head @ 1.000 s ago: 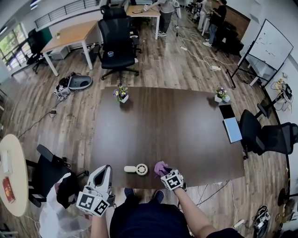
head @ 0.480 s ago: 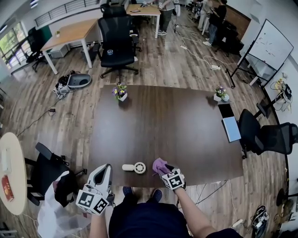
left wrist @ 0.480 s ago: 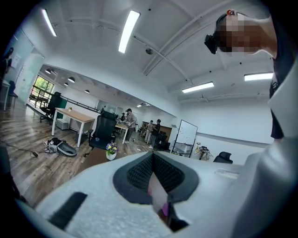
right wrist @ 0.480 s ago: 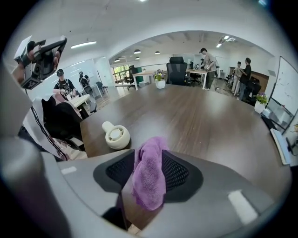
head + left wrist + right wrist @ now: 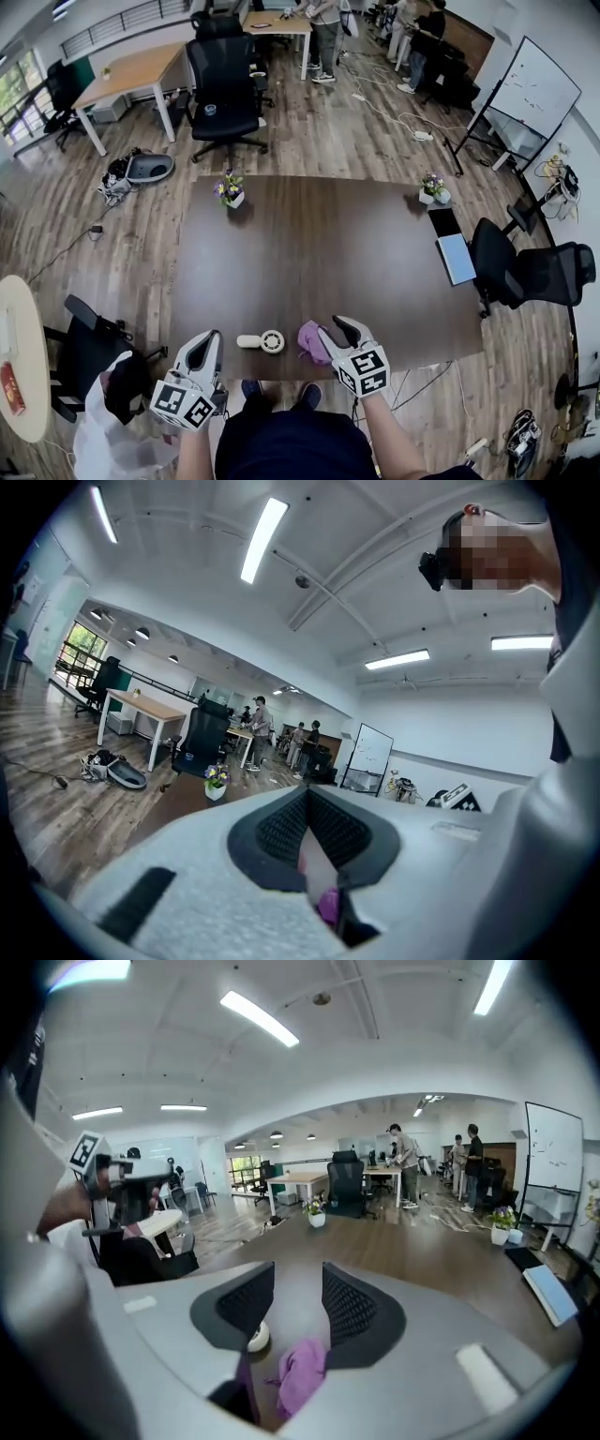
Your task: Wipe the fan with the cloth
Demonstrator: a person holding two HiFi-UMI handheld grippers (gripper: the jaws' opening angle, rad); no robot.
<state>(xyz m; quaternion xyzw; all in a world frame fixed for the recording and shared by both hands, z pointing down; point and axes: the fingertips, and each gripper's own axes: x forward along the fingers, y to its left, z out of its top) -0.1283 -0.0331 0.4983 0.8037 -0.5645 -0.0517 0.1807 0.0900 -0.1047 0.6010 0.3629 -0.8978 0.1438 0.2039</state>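
A small white handheld fan [image 5: 262, 342] lies flat near the front edge of the dark table [image 5: 328, 244]. A crumpled purple cloth [image 5: 310, 343] lies just right of it. My right gripper [image 5: 339, 328] hovers above the cloth's right side. Its jaws have just been opening and then eased in slightly, and nothing is between them. In the right gripper view, the cloth [image 5: 300, 1377] and the fan [image 5: 257, 1338] show below the open right gripper [image 5: 298, 1283]. My left gripper [image 5: 211, 337] is shut and holds nothing, left of the fan at the table's front edge. It points level across the room [image 5: 307, 794].
Two small flower pots [image 5: 230, 190] [image 5: 431, 186] stand at the far corners of the table. A tablet [image 5: 455, 258] lies at its right edge. Office chairs stand to the right [image 5: 525, 272], to the left [image 5: 89, 347] and beyond the table [image 5: 220, 89]. People stand far back.
My right gripper has let go of the purple cloth, opened and lifted off it. The cloth stays on the table beside the fan. The left gripper has not moved.
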